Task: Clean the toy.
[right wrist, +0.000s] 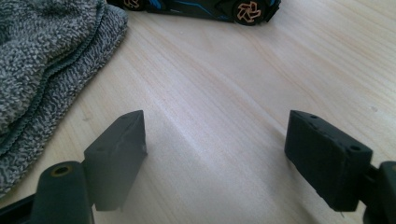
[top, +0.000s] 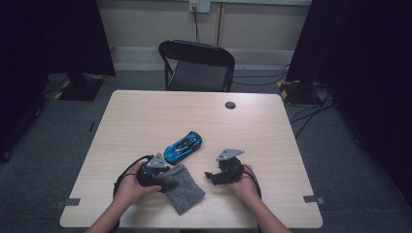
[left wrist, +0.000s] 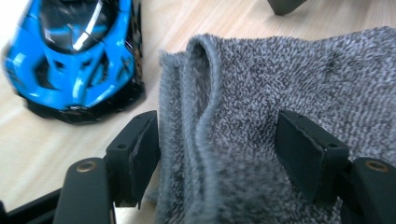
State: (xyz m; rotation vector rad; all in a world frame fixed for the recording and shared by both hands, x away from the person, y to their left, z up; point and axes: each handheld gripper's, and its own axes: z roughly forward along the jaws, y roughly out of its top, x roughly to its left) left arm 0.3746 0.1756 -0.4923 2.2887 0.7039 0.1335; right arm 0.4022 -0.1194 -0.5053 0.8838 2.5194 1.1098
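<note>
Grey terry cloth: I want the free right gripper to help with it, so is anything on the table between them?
Nothing visible: bare wooden table lies between the open right gripper and the grey terry cloth. The blue toy car sits beyond, off that path.

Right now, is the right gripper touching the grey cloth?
Apart. In the right gripper view the right gripper has open jaws over bare table, and the grey cloth lies off to the side.
</note>
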